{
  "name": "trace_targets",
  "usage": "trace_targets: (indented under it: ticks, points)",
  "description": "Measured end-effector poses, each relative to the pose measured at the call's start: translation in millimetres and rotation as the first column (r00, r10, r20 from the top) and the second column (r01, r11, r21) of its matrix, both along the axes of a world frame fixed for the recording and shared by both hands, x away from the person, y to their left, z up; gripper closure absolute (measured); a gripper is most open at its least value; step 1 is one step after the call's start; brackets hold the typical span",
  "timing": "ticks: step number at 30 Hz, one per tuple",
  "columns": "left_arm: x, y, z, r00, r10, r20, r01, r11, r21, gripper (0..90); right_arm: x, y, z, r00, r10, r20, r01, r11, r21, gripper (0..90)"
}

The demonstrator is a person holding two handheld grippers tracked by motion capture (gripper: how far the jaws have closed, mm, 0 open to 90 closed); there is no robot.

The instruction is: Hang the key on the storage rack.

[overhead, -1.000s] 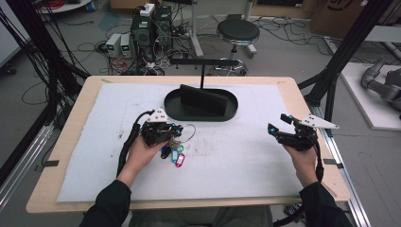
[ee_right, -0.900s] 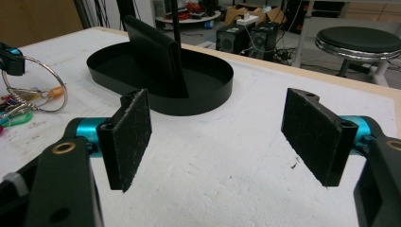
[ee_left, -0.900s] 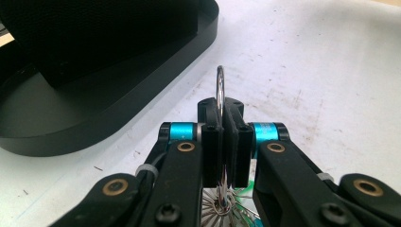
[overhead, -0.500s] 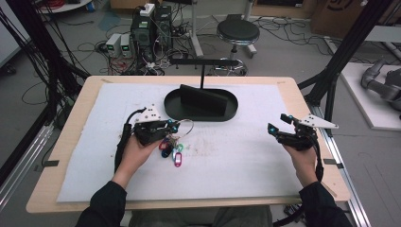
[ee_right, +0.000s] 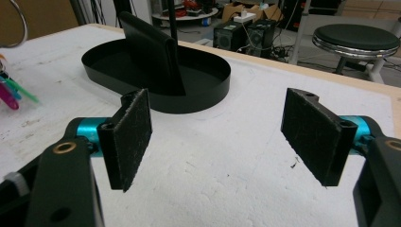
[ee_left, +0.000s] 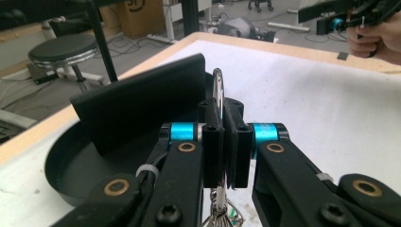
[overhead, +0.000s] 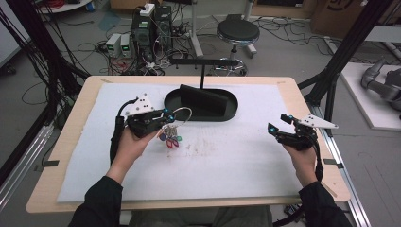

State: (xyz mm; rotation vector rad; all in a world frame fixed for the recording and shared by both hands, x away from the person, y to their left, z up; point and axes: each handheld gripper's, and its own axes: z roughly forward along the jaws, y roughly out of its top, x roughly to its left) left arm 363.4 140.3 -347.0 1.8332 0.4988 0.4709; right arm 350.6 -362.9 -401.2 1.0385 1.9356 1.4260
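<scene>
A silver key ring with a bunch of keys and coloured tags hangs from my left gripper, which is shut on the ring above the white mat. In the left gripper view the ring stands upright, pinched between the black pads. Just beyond it lies a black oval tray with an upright black block inside. My right gripper hovers at the mat's right side, open, with nothing between its pads. From there the ring and tags show at far left.
A black T-shaped stand rises behind the tray. The white mat covers most of the wooden table. A stool, electronics and cables lie on the floor beyond the far edge.
My left gripper has risen and drifted slightly left, lifting the key bunch off the mat so it now dangles. The right gripper has stayed put.
</scene>
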Motion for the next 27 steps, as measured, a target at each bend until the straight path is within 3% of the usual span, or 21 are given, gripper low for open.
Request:
trace_targets:
  ticks: [11, 27]
  points:
    - [8.9, -3.5, 20.3, 0.9991, 0.015, 0.040, -0.014, 0.9997, -0.019, 86.4, 0.7, -1.8, -0.4, 1.0000, -0.004, -0.005, 0.004, 1.0000, 0.006, 25.8]
    - [30.3, -7.2, 48.5, 0.9924, 0.076, 0.096, -0.071, 0.9958, -0.057, 86.4, 1.3, -4.3, -0.8, 1.0000, -0.001, -0.005, 0.001, 0.9998, 0.017, 25.9]
